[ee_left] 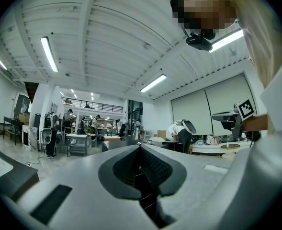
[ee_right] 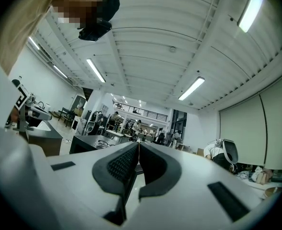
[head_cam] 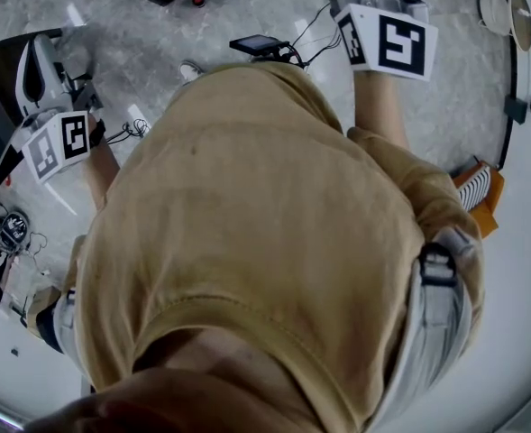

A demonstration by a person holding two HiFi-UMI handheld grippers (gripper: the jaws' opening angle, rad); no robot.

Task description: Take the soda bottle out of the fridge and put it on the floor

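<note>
No soda bottle and no fridge shows in any view. In the head view I look down on the person's tan shirt [head_cam: 265, 242], which fills the middle. My left gripper [head_cam: 41, 75] is held at the left side, its marker cube [head_cam: 62, 142] below it. My right gripper [head_cam: 387, 7] is held at the top right, above a bare forearm [head_cam: 384, 106]. Both gripper views point up at the hall ceiling. The left gripper [ee_left: 140, 145] has its jaws shut with nothing between them. The right gripper [ee_right: 137, 143] is likewise shut and empty.
A grey marbled floor [head_cam: 157, 34] lies below, with a small black device [head_cam: 259, 45] and cables near it. More cables and gear [head_cam: 13, 228] lie at the left. An orange object [head_cam: 478, 192] sits at the right. Tables and people [ee_left: 83, 128] stand far off in the hall.
</note>
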